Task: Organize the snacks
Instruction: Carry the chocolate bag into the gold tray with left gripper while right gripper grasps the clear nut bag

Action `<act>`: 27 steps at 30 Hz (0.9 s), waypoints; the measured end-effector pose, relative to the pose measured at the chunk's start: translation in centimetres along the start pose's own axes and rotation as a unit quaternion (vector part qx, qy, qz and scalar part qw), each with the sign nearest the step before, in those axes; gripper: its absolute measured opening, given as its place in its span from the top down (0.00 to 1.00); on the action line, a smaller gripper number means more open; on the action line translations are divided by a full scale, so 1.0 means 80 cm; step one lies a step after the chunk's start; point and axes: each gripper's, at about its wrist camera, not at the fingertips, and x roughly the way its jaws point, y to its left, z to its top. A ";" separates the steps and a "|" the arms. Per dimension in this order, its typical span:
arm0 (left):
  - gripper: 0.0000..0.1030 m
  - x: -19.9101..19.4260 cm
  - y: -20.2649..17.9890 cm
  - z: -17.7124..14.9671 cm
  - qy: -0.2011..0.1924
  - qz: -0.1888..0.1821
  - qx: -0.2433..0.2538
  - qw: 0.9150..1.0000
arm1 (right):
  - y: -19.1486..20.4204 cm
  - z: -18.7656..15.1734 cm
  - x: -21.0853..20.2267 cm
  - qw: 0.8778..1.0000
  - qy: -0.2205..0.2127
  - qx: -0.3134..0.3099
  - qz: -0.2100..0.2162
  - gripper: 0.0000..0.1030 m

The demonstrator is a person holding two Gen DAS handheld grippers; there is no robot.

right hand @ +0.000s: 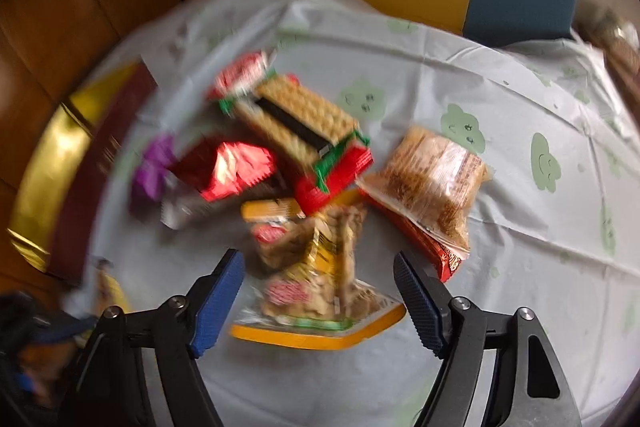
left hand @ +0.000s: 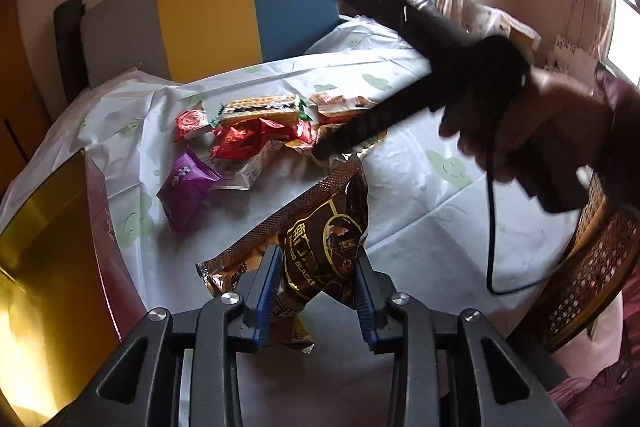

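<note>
My left gripper [left hand: 318, 263] is shut on a dark brown and gold snack packet [left hand: 320, 239] and holds it above the table. A pile of snacks lies beyond it: a purple packet [left hand: 188, 187], a red foil packet [left hand: 248, 141] and a cracker pack [left hand: 260, 109]. My right gripper [right hand: 320, 281] is open, just above an orange-edged peanut packet [right hand: 320, 307]. Past it lie the cracker pack [right hand: 296, 119], the red foil packet [right hand: 224, 167], a clear bag of brown snacks [right hand: 432, 179] and the purple packet [right hand: 152, 171]. The right wrist view is blurred. The right gripper also shows in the left wrist view [left hand: 320, 153].
A gold-lined box with a dark red rim [left hand: 44, 267] stands at the table's left edge, also in the right wrist view [right hand: 52, 163]. A white tablecloth with green smileys [left hand: 440, 187] covers the table. A grey, yellow and blue chair back [left hand: 208, 15] is behind; a rattan chair [left hand: 596, 259] stands right.
</note>
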 end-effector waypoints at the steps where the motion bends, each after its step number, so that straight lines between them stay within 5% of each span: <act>1: 0.67 -0.005 0.004 0.002 -0.003 -0.003 -0.008 1.000 | -0.001 0.001 0.000 1.000 0.000 -0.003 0.001 0.47; 4: 0.67 -0.025 0.025 0.010 -0.017 -0.025 -0.050 0.998 | 0.000 0.000 -0.003 1.000 0.000 -0.015 -0.021 0.66; 10: 0.67 -0.081 0.105 0.029 -0.065 -0.038 -0.164 0.984 | -0.011 0.000 -0.001 1.000 0.009 0.016 -0.001 0.64; 17: 0.67 -0.104 0.226 0.029 -0.075 0.037 -0.299 0.951 | -0.014 0.000 -0.001 1.000 0.007 0.027 0.000 0.56; 27: 0.67 -0.033 0.323 0.031 -0.025 0.054 -0.419 0.906 | -0.013 0.002 0.001 1.000 0.005 0.025 -0.007 0.51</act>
